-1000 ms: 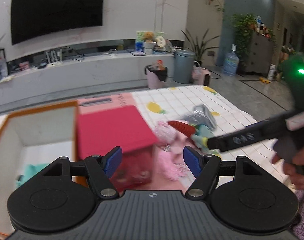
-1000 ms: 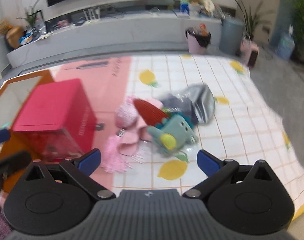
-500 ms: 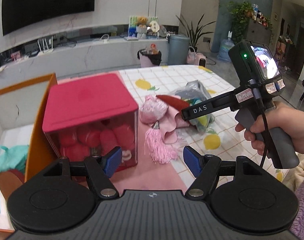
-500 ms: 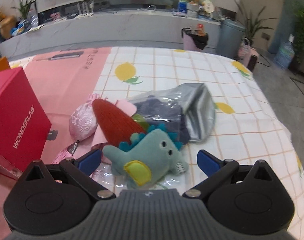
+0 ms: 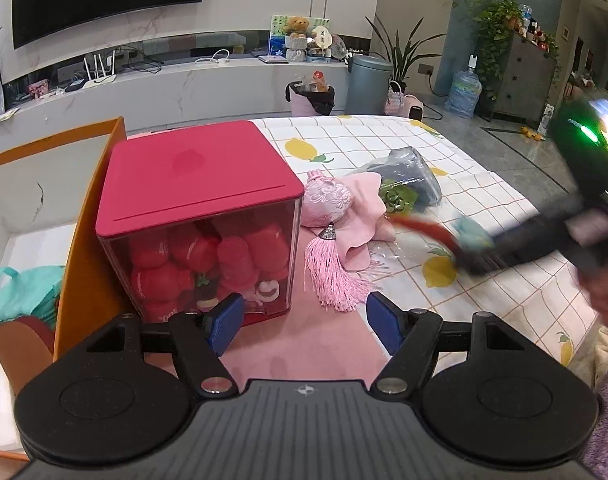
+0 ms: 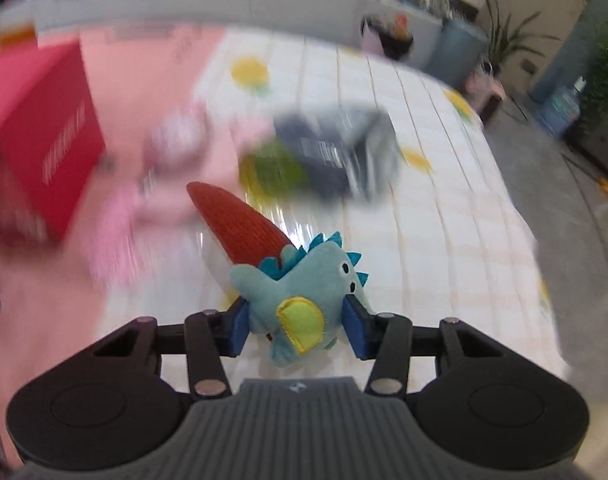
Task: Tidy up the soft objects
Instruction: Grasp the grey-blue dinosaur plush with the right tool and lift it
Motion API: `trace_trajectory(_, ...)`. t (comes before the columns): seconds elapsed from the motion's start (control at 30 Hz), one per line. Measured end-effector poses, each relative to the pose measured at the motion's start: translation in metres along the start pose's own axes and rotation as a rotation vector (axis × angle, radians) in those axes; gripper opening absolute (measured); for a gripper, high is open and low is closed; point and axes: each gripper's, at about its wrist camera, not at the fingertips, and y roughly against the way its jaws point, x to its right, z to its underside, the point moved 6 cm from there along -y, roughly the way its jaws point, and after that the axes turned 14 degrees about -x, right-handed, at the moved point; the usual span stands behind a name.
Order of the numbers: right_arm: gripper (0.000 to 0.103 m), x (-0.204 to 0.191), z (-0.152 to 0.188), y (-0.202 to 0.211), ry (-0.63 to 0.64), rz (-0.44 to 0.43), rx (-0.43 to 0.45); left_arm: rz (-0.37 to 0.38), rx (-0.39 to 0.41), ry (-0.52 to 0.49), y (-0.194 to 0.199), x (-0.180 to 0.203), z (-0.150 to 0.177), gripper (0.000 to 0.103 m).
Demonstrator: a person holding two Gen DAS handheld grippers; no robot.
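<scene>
My right gripper [image 6: 296, 330] is shut on a teal plush dinosaur [image 6: 304, 300] with a yellow wing; a red knitted cone [image 6: 240, 224] hangs from it, lifted above the cloth. In the left wrist view the right gripper [image 5: 475, 260] is blurred at the right with the dinosaur [image 5: 469, 232]. My left gripper [image 5: 304, 322] is open and empty, just in front of a red-lidded clear box [image 5: 196, 216] of red soft things. A pink pouch with a tassel [image 5: 327, 204], a pink cloth [image 5: 363, 212] and a grey plastic bag [image 5: 411, 176] lie on the table.
An orange-edged open box [image 5: 84, 216] stands at the left with a teal bag [image 5: 20, 292] in it. The lemon-print tablecloth [image 5: 503, 280] ends at the right edge. A bin [image 5: 369, 80] and a TV counter stand behind.
My right gripper has closed on the teal dinosaur and lifted it with the red cone toward the near right. My left gripper has stayed open near the red box.
</scene>
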Motion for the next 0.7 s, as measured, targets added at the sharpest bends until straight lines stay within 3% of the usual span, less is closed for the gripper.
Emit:
trace_trajectory(0.1, 0.05, 0.002, 0.029, -0.001, 0.007, -0.031, -0.057, 0.008, -0.01, 0.004, 0.0, 0.0, 0.0, 0.082)
trace_trajectory(0.17, 0.053, 0.006, 0.032, 0.002, -0.014, -0.044, -0.046, 0.013, -0.013, -0.006, -0.001, 0.002, 0.001, 0.082)
trace_trajectory(0.23, 0.07, 0.011, 0.029, 0.005, -0.043, -0.051, -0.031, 0.012, -0.013, -0.018, -0.001, 0.004, 0.002, 0.082)
trace_trajectory(0.27, 0.071, 0.012, 0.027, 0.003, -0.053, -0.053, -0.035, 0.011, -0.013, -0.023, -0.002, 0.006, 0.003, 0.082)
trace_trajectory(0.47, 0.076, 0.012, 0.023, -0.017, -0.058, -0.078, -0.105, 0.004, -0.024, -0.057, -0.007, 0.014, 0.007, 0.082)
trace_trajectory(0.7, 0.082, 0.009, 0.017, -0.027, -0.016, -0.079, -0.106, 0.014, -0.03, -0.09, -0.01, 0.022, 0.011, 0.082)
